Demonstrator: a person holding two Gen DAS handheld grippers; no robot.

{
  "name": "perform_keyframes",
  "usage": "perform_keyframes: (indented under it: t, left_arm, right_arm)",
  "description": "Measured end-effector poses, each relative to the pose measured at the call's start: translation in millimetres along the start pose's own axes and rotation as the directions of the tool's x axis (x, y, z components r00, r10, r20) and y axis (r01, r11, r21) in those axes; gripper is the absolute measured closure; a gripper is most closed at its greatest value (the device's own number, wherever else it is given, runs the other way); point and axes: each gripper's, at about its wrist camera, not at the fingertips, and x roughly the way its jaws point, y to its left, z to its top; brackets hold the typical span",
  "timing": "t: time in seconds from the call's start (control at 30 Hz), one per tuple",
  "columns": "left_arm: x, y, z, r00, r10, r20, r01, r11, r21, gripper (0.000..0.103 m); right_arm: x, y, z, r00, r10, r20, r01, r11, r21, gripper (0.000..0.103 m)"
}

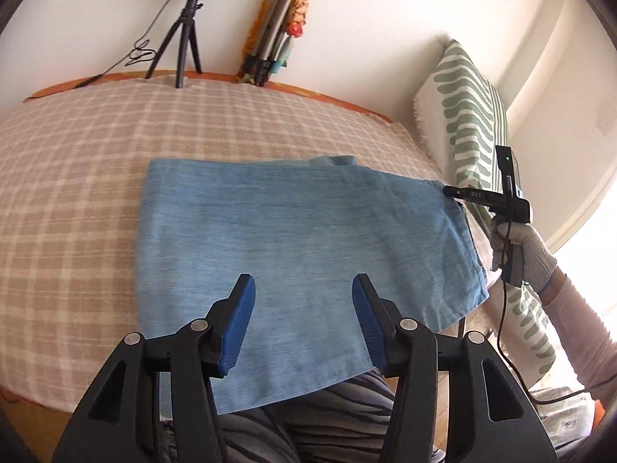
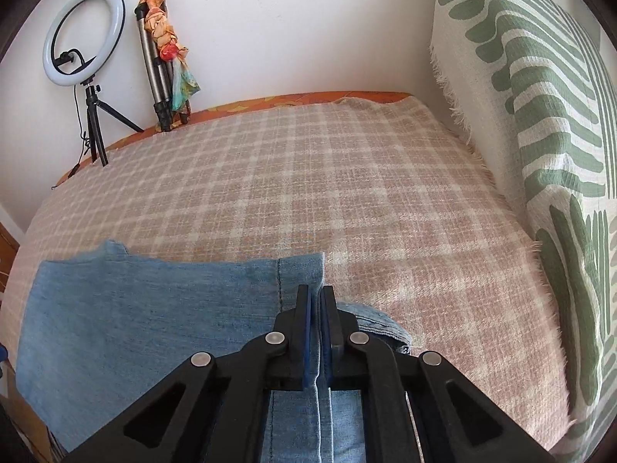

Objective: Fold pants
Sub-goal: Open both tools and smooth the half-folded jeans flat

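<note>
The light blue denim pants [image 1: 293,239] lie folded flat on the checked blanket, with their near edge hanging over the front of the bed. My left gripper [image 1: 304,289] is open and empty, hovering over the near part of the pants. My right gripper [image 2: 317,297] is shut on the hem edge of the pants [image 2: 162,328] at their right end. It also shows in the left wrist view [image 1: 453,192], held by a gloved hand at the pants' right edge.
The beige checked blanket [image 2: 347,193] covers the bed. A ring light on a tripod [image 2: 86,77] and a folded tripod with a scarf [image 2: 164,65] stand at the far wall. A green-and-white patterned cushion [image 2: 540,135] stands along the right side.
</note>
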Motion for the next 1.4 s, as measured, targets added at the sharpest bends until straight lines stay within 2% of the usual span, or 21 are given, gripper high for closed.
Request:
perform_keyframes:
  t: [0.07, 0.17, 0.23, 0.27, 0.37, 0.5, 0.73, 0.97, 1.17, 1.27, 1.4]
  left_arm:
    - [-6, 20, -5, 0.997, 0.074, 0.009, -0.073, 0.997, -0.032, 0.052]
    - [-7, 49, -14, 0.993, 0.115, -0.003, -0.115, 0.988, -0.104, 0.052]
    - [-7, 60, -17, 0.992, 0.124, -0.014, -0.125, 0.983, -0.134, 0.052]
    - [-6, 63, -19, 0.991, 0.130, -0.017, -0.131, 0.982, -0.139, 0.052]
    - [-3, 65, -22, 0.990, 0.141, -0.026, -0.143, 0.979, -0.144, 0.052]
    - [-1, 62, -27, 0.985, 0.168, -0.033, -0.170, 0.978, -0.122, 0.052]
    - [8, 59, -35, 0.978, 0.202, -0.053, -0.207, 0.974, -0.093, 0.052]
    - [13, 61, -39, 0.976, 0.205, -0.068, -0.210, 0.974, -0.083, 0.052]
    - [12, 64, -40, 0.980, 0.190, -0.065, -0.194, 0.978, -0.074, 0.052]
    - [11, 66, -41, 0.982, 0.179, -0.059, -0.184, 0.980, -0.077, 0.052]
    - [9, 71, -40, 0.988, 0.147, -0.053, -0.153, 0.981, -0.120, 0.052]
  right_arm:
    - [1, 0, 0, 1.000, -0.024, 0.003, 0.024, 1.000, -0.010, 0.101]
    - [-2, 3, 2, 0.998, -0.068, 0.005, 0.068, 0.997, -0.020, 0.096]
    - [-11, 4, 4, 0.997, -0.067, 0.028, 0.067, 0.998, -0.003, 0.073]
    - [-16, 7, 5, 0.997, -0.065, 0.041, 0.066, 0.998, -0.004, 0.070]
    - [-32, 25, 6, 0.996, -0.049, 0.071, 0.052, 0.998, -0.045, 0.068]
    - [-47, 65, 2, 0.996, 0.036, 0.087, -0.025, 0.992, -0.127, 0.065]
    - [-36, 145, -14, 0.986, 0.167, 0.013, -0.156, 0.944, -0.290, 0.065]
    - [-2, 200, -32, 0.983, 0.165, -0.085, -0.185, 0.896, -0.403, 0.065]
    - [24, 207, -36, 0.977, 0.126, -0.169, -0.187, 0.891, -0.415, 0.063]
    - [30, 205, -39, 0.975, 0.129, -0.181, -0.195, 0.888, -0.416, 0.061]
    - [28, 209, -32, 0.972, 0.110, -0.208, -0.189, 0.892, -0.410, 0.060]
